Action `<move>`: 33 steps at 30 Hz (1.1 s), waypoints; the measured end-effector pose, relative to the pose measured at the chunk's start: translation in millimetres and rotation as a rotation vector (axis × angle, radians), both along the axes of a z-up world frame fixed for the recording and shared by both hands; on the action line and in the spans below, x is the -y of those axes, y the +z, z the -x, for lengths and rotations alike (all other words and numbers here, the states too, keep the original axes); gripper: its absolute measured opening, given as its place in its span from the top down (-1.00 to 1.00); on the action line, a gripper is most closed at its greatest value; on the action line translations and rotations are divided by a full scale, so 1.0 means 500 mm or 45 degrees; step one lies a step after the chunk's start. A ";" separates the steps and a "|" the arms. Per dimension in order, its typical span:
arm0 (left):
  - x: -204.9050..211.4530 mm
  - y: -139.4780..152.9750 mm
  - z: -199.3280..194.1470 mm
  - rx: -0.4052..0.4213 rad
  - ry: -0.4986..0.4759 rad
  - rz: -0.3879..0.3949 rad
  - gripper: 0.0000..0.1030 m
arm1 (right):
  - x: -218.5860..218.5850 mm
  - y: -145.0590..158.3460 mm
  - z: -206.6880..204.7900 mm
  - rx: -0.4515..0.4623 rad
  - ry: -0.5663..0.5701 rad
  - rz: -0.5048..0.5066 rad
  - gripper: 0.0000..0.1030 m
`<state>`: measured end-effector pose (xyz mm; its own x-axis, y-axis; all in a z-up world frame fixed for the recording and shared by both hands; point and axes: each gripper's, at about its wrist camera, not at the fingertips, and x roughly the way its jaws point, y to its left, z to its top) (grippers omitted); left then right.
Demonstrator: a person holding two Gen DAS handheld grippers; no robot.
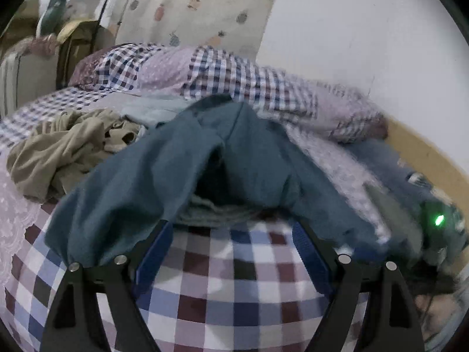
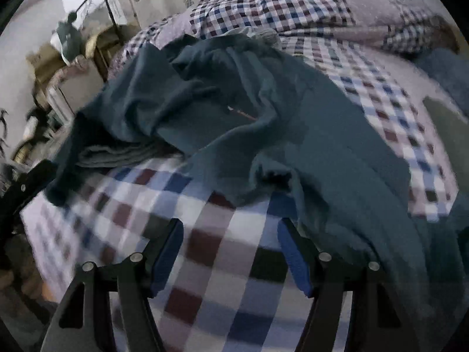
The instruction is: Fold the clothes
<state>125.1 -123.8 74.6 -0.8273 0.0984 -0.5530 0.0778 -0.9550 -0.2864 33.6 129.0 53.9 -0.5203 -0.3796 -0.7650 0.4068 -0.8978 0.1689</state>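
Observation:
A dark teal garment (image 1: 164, 170) lies crumpled on the checked bedsheet (image 1: 234, 287). In the left wrist view its near hem sags over the outside of my left finger, and a grey folded cloth (image 1: 211, 209) shows under its raised middle. My left gripper (image 1: 233, 231) is open, with only the sheet between its blue pads (image 1: 155, 249). The right wrist view has the teal garment (image 2: 293, 123) spread from the centre to the right. My right gripper (image 2: 230, 228) is open at its near hem, and the right finger (image 2: 293, 255) sits against the cloth's edge.
A khaki garment (image 1: 67, 146) and a pale blue one (image 1: 155, 111) are heaped at the left. A checked duvet (image 1: 240, 73) is bunched along the white wall (image 1: 366, 29). A clothes rack (image 2: 108, 8) and clutter stand beyond the bed's left side. Dark blue cloth (image 1: 390, 158) lies at the right.

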 end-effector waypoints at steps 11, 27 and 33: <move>-0.006 -0.047 0.049 0.121 0.118 0.322 -0.69 | 0.025 -0.019 0.063 -0.032 -0.063 0.020 -0.27; 0.123 -0.023 0.070 0.126 0.481 0.254 0.30 | -0.097 0.081 0.055 -0.017 -0.013 0.506 0.86; 0.151 -0.014 0.073 0.054 0.494 0.150 0.99 | -0.189 0.154 0.061 -0.067 -0.061 0.748 0.88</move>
